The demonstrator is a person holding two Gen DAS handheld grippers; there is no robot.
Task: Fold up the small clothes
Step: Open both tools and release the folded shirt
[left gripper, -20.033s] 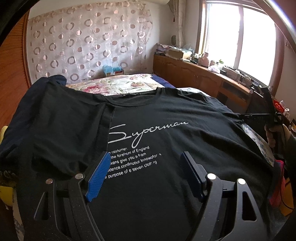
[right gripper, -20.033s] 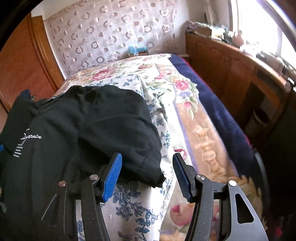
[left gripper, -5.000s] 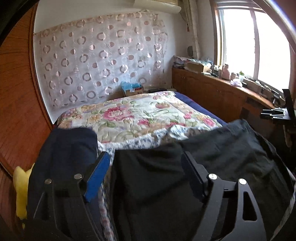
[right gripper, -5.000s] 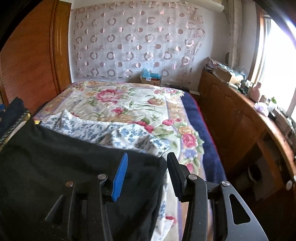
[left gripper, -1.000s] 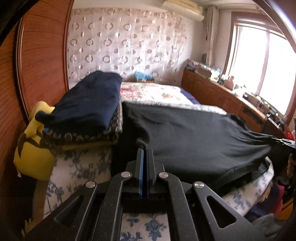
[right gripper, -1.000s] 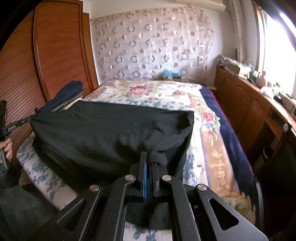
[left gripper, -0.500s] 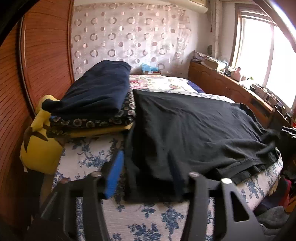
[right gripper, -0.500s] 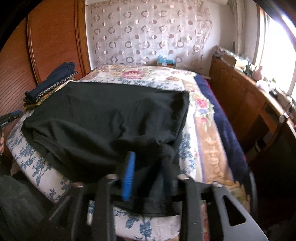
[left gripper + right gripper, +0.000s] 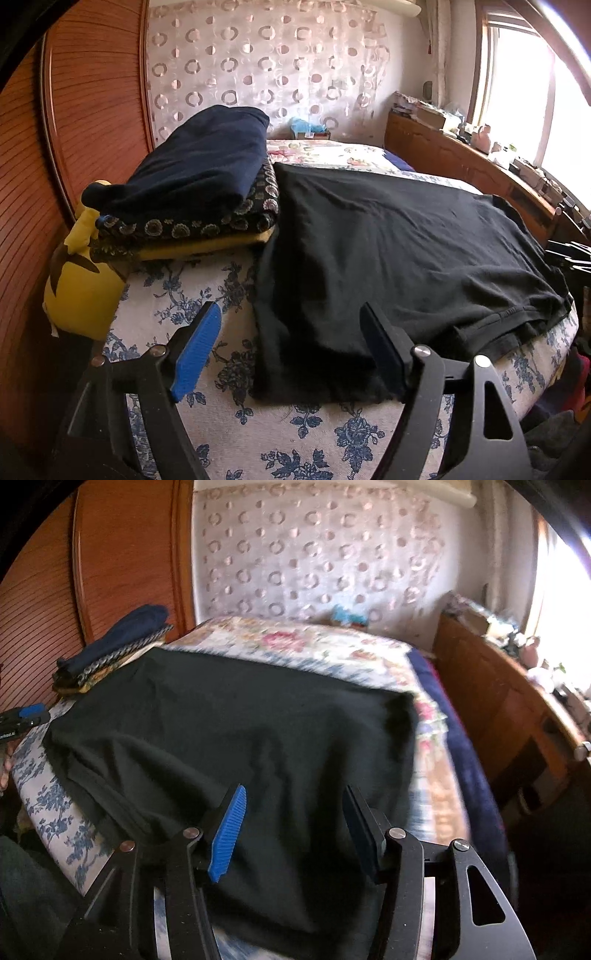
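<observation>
Black shirt (image 9: 399, 251) lies folded flat across the near end of the bed (image 9: 332, 435), filling the centre and right of the left wrist view; its near edge hangs slightly over the bed's blue-flowered white cover. In the right wrist view the same shirt (image 9: 240, 731) fills the centre, a bit blurred, near edge draped toward the camera.

Left gripper (image 9: 291, 350) at bottom centre of its view, jaws apart and opening; shirt's near left corner sits between the blue pads, pads not pressing it. Right gripper (image 9: 293, 830) at bottom centre of its view, jaws apart and opening, shirt cloth below and between the pads, not clamped. The left gripper also shows as a small blue-tipped bit at the left edge of the right wrist view.

Stack of folded clothes (image 9: 192, 184) at left centre of the left wrist view, just beside the shirt's left edge: navy piece on top, dark patterned one under it, yellow at the bottom. Yellow plush toy (image 9: 77, 284) at the stack's lower left, against the wooden wall panel (image 9: 74, 110). Circle-patterned curtain (image 9: 266, 66) upper centre. Window (image 9: 535, 92) upper right, wooden cabinet (image 9: 461, 162) below it with clutter on top.
</observation>
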